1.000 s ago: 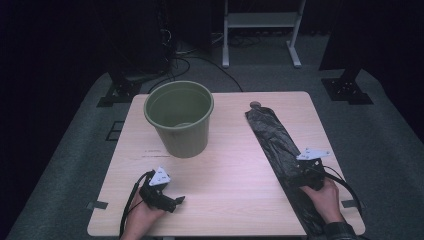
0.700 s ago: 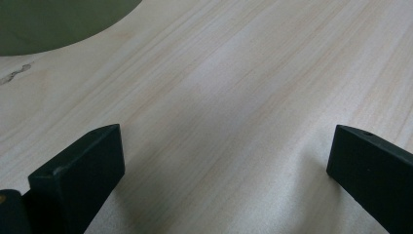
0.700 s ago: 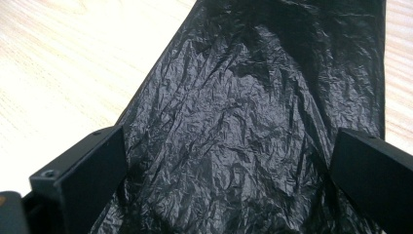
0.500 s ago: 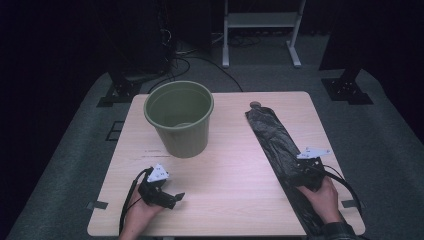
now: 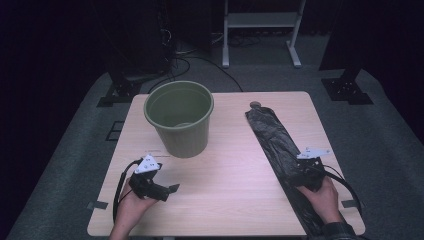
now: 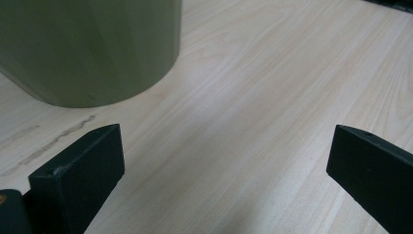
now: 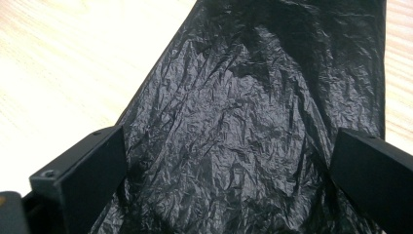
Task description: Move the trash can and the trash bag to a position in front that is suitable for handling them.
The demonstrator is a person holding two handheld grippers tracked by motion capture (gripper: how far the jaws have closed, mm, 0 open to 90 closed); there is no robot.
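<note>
A green plastic bucket (image 5: 180, 117) stands upright on the wooden table (image 5: 230, 200), left of centre; its lower wall (image 6: 87, 48) fills the upper left of the left gripper view. A long crumpled black plastic bag (image 5: 280, 150) lies flat along the table's right side. My left gripper (image 5: 167, 190) rests low near the front left, open, jaws wide apart over bare wood (image 6: 229, 161). My right gripper (image 5: 305, 172) sits over the near part of the bag (image 7: 243, 122), open, its jaws straddling the plastic without pinching it.
A dark floor surrounds the table, with a white metal stand (image 5: 260, 25) and black equipment legs (image 5: 345, 85) behind it. Cables trail from both grippers toward the front edge. Bare tabletop lies between bucket and bag.
My left gripper has slid a little toward the front and right along the table. The right gripper stays over the bag; bucket and bag have not moved.
</note>
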